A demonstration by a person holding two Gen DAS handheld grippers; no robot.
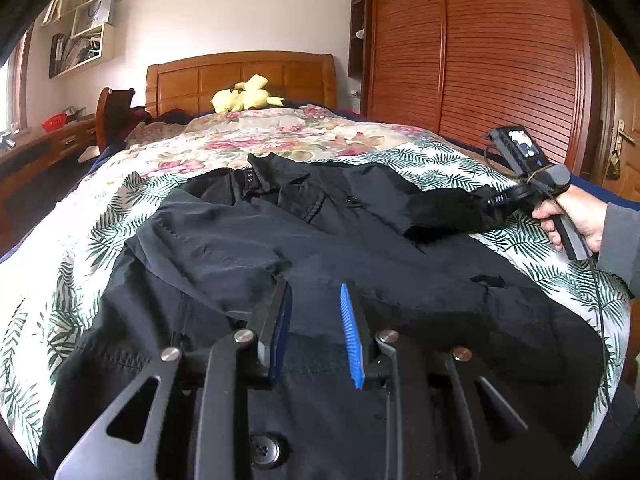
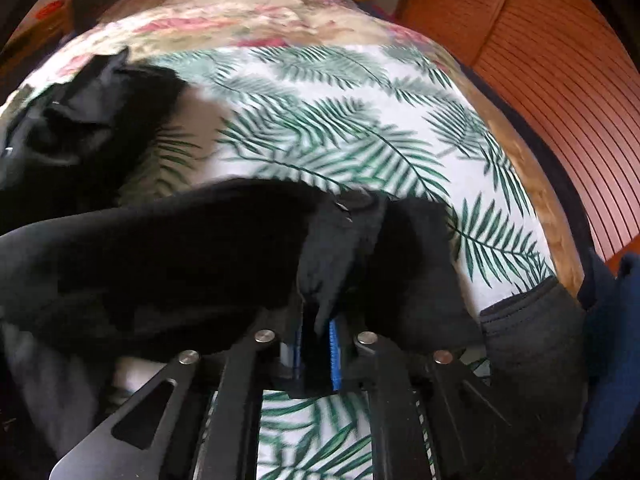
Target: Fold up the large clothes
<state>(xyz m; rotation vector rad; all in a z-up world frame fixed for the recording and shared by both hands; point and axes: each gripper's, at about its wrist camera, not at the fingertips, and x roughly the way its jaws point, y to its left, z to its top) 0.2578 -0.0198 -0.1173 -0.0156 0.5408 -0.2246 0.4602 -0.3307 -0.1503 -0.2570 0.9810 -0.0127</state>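
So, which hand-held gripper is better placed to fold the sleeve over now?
The right hand-held gripper: it is already shut on the sleeve. The left hand-held gripper pinches nothing over the jacket.

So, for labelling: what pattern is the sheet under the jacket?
Green palm leaves on white, clearest in the right wrist view.

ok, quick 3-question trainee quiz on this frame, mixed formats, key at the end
1. True or false: the right gripper is shut on the end of the black jacket's sleeve.
2. Multiple choice: where is the left gripper? A) clamped on the collar B) over the jacket's body, nothing between its fingers C) out of view
3. Fill in: the yellow plush toy lies by the wooden ____ at the far end of the bed.

Key: 1 true; 2 B; 3 headboard
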